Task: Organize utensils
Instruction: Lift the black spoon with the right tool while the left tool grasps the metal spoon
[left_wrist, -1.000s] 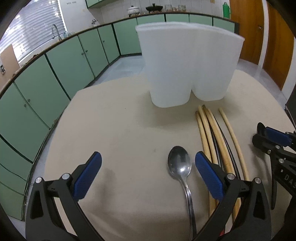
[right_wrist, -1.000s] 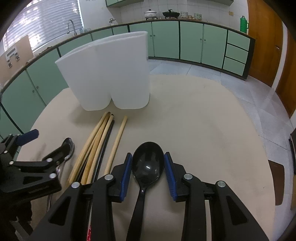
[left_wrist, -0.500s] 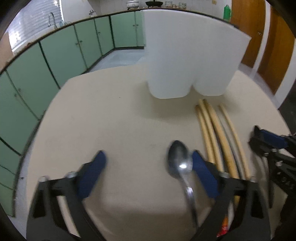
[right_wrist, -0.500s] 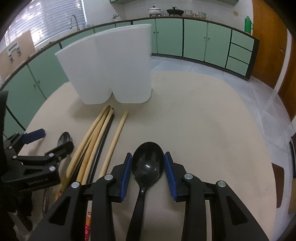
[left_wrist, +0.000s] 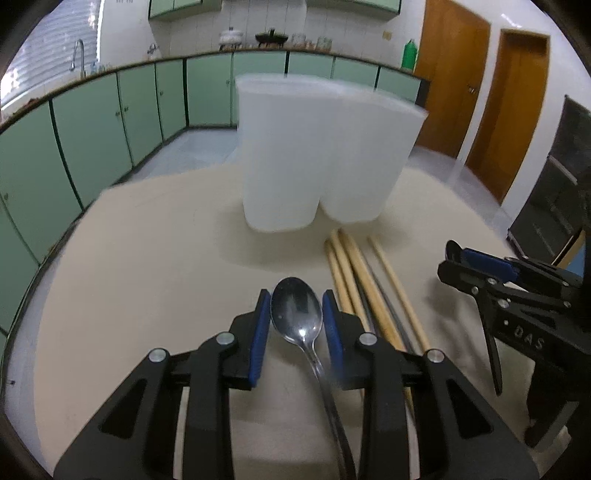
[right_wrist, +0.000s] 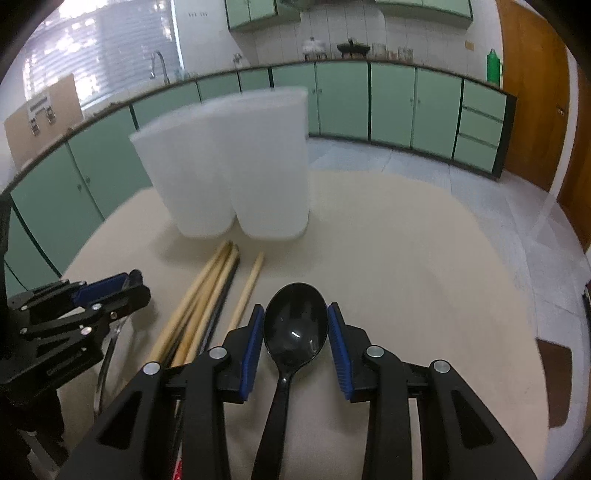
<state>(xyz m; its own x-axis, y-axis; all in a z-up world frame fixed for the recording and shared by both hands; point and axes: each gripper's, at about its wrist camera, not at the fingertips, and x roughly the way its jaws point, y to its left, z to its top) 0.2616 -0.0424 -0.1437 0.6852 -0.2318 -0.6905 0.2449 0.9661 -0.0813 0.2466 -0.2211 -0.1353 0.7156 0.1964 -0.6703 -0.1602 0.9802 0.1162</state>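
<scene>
A white plastic holder (left_wrist: 325, 158) with two joined compartments stands upright on the beige table (left_wrist: 147, 295); its insides are hidden from both views, and its rim is blurred. Just before it lie several wooden chopsticks (left_wrist: 354, 280) — their near ends are cut off behind the grippers.

The left gripper (left_wrist: 296, 325) is closing its blue pads on the bowl of a metal spoon (left_wrist: 297, 314); whether they press it yet is hard to tell. The right gripper (right_wrist: 295, 334) has a black plastic spoon (right_wrist: 295, 325) between its pads — contact is unclear. Its side reads "DAS".
</scene>
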